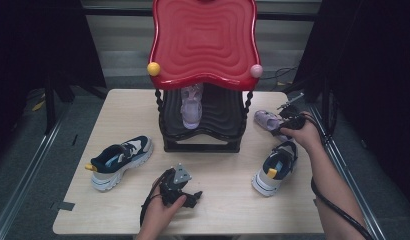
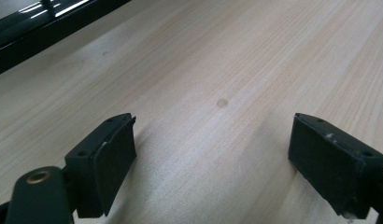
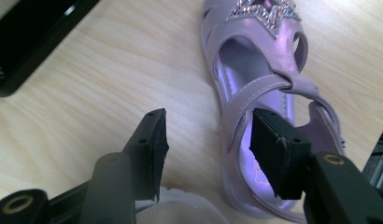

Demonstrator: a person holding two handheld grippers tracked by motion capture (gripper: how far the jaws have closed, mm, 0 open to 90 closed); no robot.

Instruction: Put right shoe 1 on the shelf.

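A purple sandal [image 1: 267, 120] with a glittery star lies on the wooden table [image 1: 118, 107] to the right of the shoe rack. My right gripper [image 1: 282, 130] is at its heel end. In the right gripper view the sandal [image 3: 255, 51] has its side strap between the jaws of the right gripper [image 3: 208, 140]: one pad sits inside the heel, the other outside on the table side, with a gap left, so it is open. The left gripper [image 1: 194, 196] rests low at the table's front, and its jaws [image 2: 213, 140] stand wide open over bare wood.
A two-level rack with a red wavy top [image 1: 203, 40] and a black lower shelf [image 1: 220, 120] holds a matching purple sandal [image 1: 192, 107]. One navy and white sneaker [image 1: 120, 160] lies front left, another [image 1: 275, 167] just below my right hand. Dark floor surrounds the table.
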